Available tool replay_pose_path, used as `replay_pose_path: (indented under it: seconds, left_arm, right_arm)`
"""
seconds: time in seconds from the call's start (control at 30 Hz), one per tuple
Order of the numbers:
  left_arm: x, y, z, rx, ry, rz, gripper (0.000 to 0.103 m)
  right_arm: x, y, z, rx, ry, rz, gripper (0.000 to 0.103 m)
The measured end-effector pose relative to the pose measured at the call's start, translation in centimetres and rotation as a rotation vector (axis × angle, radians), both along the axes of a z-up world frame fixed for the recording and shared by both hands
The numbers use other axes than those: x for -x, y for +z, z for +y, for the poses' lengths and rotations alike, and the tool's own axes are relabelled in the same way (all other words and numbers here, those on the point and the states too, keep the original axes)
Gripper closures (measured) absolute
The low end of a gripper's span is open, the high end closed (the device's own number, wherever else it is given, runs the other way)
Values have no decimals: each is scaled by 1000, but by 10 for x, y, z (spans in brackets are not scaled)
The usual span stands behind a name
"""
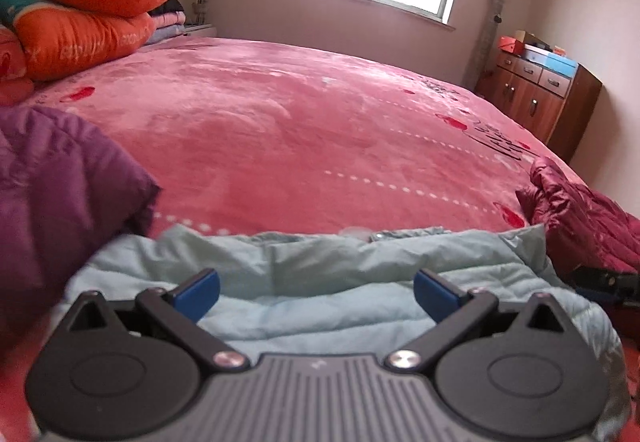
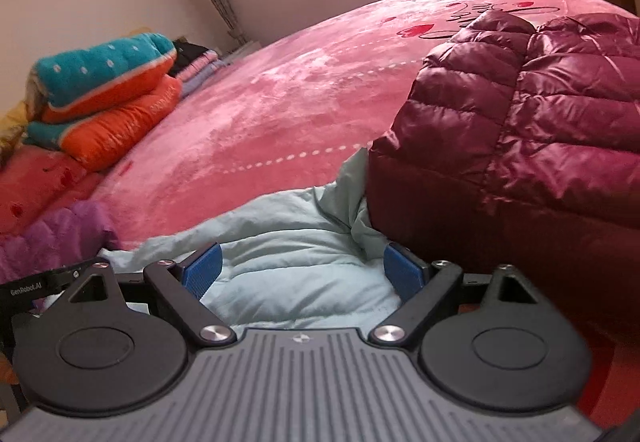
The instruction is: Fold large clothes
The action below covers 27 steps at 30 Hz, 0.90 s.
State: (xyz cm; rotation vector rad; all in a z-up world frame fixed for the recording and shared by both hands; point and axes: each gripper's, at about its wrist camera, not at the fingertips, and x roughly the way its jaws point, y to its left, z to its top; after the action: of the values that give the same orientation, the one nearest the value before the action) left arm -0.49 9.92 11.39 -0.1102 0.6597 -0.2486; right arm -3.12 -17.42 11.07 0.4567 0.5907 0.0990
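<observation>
Two tongs, the left tongs (image 1: pixel 316 292) and the right tongs (image 2: pixel 304 274), are held wide open with nothing gripped, each poised over the pale blue jacket (image 1: pixel 340 274). That jacket is spread at the near edge of the pink bed (image 1: pixel 300 121), at 6 o'clock in both views. It is flanked by a purple jacket (image 1: pixel 60 177) at 9 o'clock and a maroon jacket (image 2: pixel 520 113) at 3 o'clock.

Pale blue quilted jacket (image 1: pixel 320 282), maroon jacket (image 2: pixel 520 129), purple jacket (image 1: pixel 60 181), pink heart-patterned bedspread (image 1: pixel 300 129).
</observation>
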Motion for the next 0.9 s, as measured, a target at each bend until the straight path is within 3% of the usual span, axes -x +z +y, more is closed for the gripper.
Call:
replay_pose_path:
  seconds: [0.1,0.4,0.53,0.9]
  left_arm:
    - [11,10,16,-36,7,-15,0]
    - [34,21,70,-6,56,25,0]
    - [42,16,87,6,61,61,0]
    - [48,-12,114,46,125,127,0]
  right_arm:
    - [10,2,-9,-27,2,18,0]
    - [49,-7,-40,-124,-81,83,0]
    - [63,-15,-45,-220,-79,113,0]
    - [62,-31,-30,-258,2,170,0]
